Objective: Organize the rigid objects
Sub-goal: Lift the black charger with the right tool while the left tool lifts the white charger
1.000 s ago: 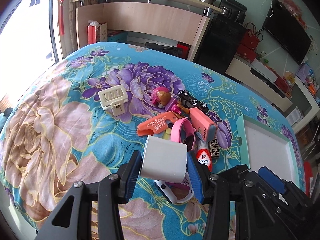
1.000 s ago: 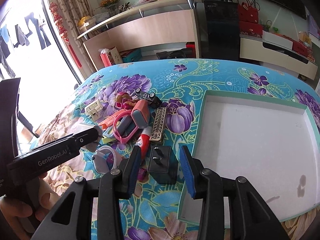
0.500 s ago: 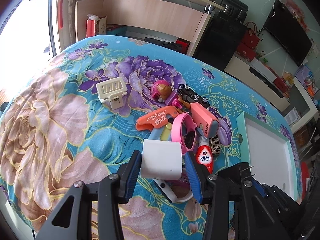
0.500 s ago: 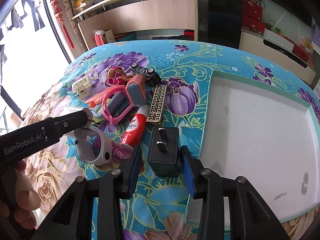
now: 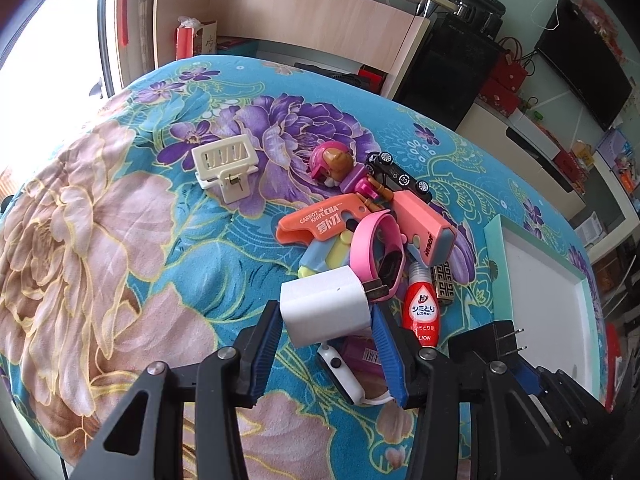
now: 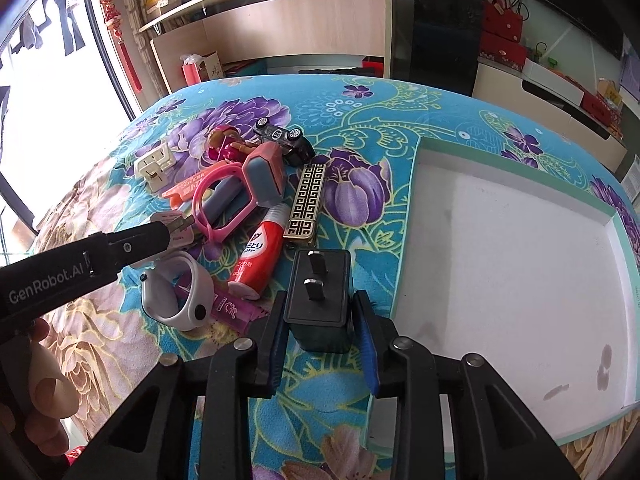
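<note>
Left gripper (image 5: 326,334) clamps a white charger (image 5: 323,306) between its blue pads, low centre of the left wrist view, prongs pointing right toward the pink band (image 5: 378,248). Right gripper (image 6: 320,334) grips a black charger (image 6: 320,294) at lower centre of the right wrist view, two metal prongs facing up (its body sits just left of the tray edge).

Tray (image 6: 410,216), white inside with a mint rim, fills the right half of the right wrist view and lies on the floral blanket (image 5: 120,240).

Pile in mid-frame of the left wrist view: orange carrot knife (image 5: 320,220), salmon case (image 5: 424,220), red LION bottle (image 5: 420,308), toy figure with pink helmet (image 5: 332,162), black toy car (image 5: 396,176) just behind it. Gold patterned bar (image 6: 306,206) lies beside the bottle, right wrist view centre. White smartwatch (image 6: 178,294) sits left of the black charger with a purple packet (image 6: 234,310) under it. Cream clip (image 5: 226,162) sits apart, upper left of the pile.

Person's hand (image 6: 44,396) shows at lower left of the right wrist view, holding the left tool.
</note>
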A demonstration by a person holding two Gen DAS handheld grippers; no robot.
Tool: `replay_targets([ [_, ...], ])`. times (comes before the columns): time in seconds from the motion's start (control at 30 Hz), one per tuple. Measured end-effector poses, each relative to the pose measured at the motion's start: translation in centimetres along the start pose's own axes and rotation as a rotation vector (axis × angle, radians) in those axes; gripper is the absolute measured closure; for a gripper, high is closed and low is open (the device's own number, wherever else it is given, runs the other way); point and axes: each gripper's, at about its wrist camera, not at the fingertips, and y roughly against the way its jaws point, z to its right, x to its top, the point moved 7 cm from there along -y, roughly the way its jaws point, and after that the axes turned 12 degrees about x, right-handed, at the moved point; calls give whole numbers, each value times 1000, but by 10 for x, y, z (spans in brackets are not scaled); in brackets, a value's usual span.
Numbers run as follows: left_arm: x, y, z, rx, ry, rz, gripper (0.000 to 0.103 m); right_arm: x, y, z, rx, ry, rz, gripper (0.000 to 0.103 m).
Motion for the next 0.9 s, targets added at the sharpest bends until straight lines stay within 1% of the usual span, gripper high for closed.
replay_targets([
  [0.17,-2,-12,-1,-3,16,-24,53,0,0,0,2,-2,0,71],
  [0.23,-2,-14,-2,-14,30,-25,53,0,0,0,2,-1,0,71],
  [0.37,-1,-16,-5,-8,46,-23,52,0,0,0,3,-2,0,71],
  [0.5,0,-18,-7,-19,63,-27,52,0,0,0,2,-2,0,71],
  [0.6,0,-19,-5,-11,52,-19,52,0,0,0,2,-2,0,71],
  [0.77,1,-17,-2,22,7,6,53,-1,-1,-1,-2,2,-2,71],
  [0.9,2,-15,-5,23,13,10,53,-1,-1,-1,-2,3,-3,73],
])
